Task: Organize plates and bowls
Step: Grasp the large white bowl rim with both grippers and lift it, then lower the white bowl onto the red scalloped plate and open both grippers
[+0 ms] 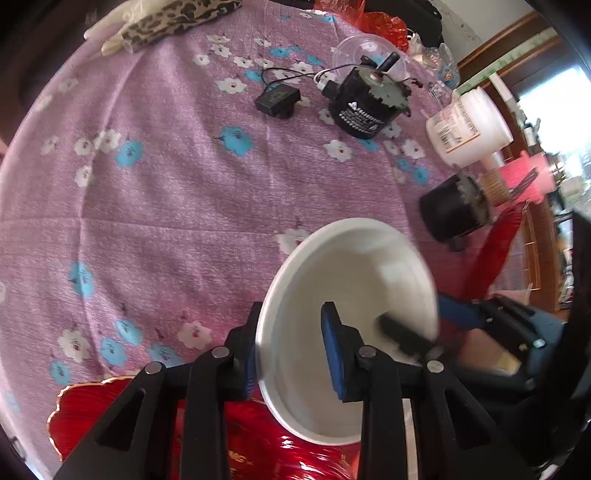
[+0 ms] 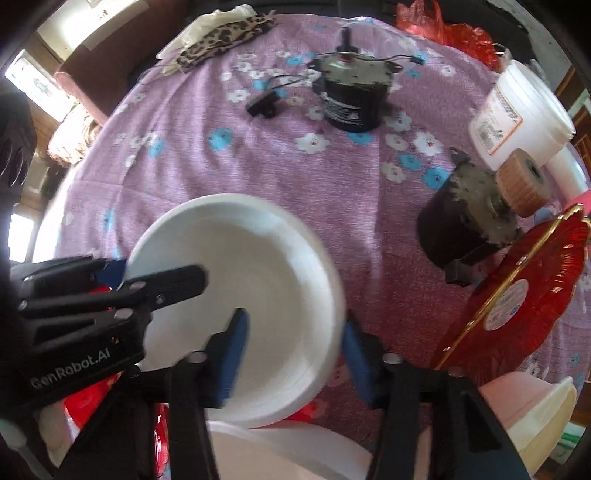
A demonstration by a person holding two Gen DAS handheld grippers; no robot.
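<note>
A white bowl (image 1: 354, 295) (image 2: 251, 288) is held in the air above the purple flowered tablecloth. My left gripper (image 1: 291, 354) straddles its near rim, one pad outside, one inside; a gap shows at the inner pad. My right gripper (image 2: 295, 354) straddles the opposite rim the same way. In the left wrist view the right gripper (image 1: 443, 325) shows at the bowl's right. In the right wrist view the left gripper (image 2: 162, 280) shows on the bowl's left. A red gold-rimmed plate (image 1: 110, 406) lies below. Another red plate (image 2: 524, 291) leans at the right.
Two black motors (image 1: 365, 103) (image 1: 454, 210) and a small black box (image 1: 277, 99) lie on the cloth. A white tub (image 1: 469, 125) stands at the right edge. A leopard-print cloth (image 1: 173, 22) is at the back. A white dish (image 2: 280, 450) and a pink-cream bowl (image 2: 532, 417) sit below.
</note>
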